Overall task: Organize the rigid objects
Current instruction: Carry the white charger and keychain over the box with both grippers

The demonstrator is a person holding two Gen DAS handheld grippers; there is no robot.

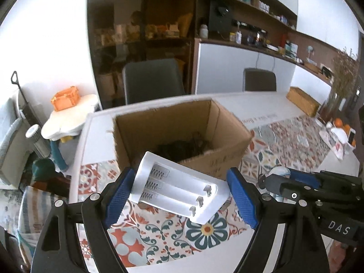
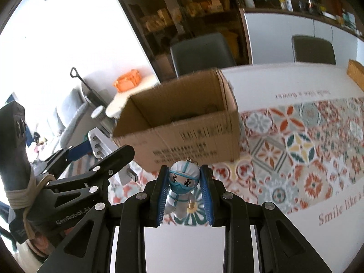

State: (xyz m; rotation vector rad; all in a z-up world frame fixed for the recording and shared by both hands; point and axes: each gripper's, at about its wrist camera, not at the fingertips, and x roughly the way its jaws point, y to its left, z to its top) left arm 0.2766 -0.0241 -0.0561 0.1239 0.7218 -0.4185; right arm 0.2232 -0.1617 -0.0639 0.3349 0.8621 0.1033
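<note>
My left gripper (image 1: pixel 179 193) is shut on a white battery holder (image 1: pixel 179 187) with three spring slots, held above the patterned tablecloth just in front of an open cardboard box (image 1: pixel 177 122). Dark items lie in the box bottom. My right gripper (image 2: pixel 185 190) is shut on a small white and teal figurine (image 2: pixel 183 186) in goggles and mask, held above the cloth in front of the same box (image 2: pixel 182 122). The right gripper also shows at the right of the left wrist view (image 1: pixel 295 182), the left gripper at the left of the right wrist view (image 2: pixel 95 152).
A patterned tablecloth (image 2: pixel 295 147) covers the white table (image 2: pixel 284 79). A wicker basket (image 1: pixel 302 101) stands at the far right. Oranges and white items (image 1: pixel 341 129) lie at the right edge. Two chairs (image 1: pixel 152 79) stand behind the table. A small side table holds an orange crate (image 1: pixel 66 99).
</note>
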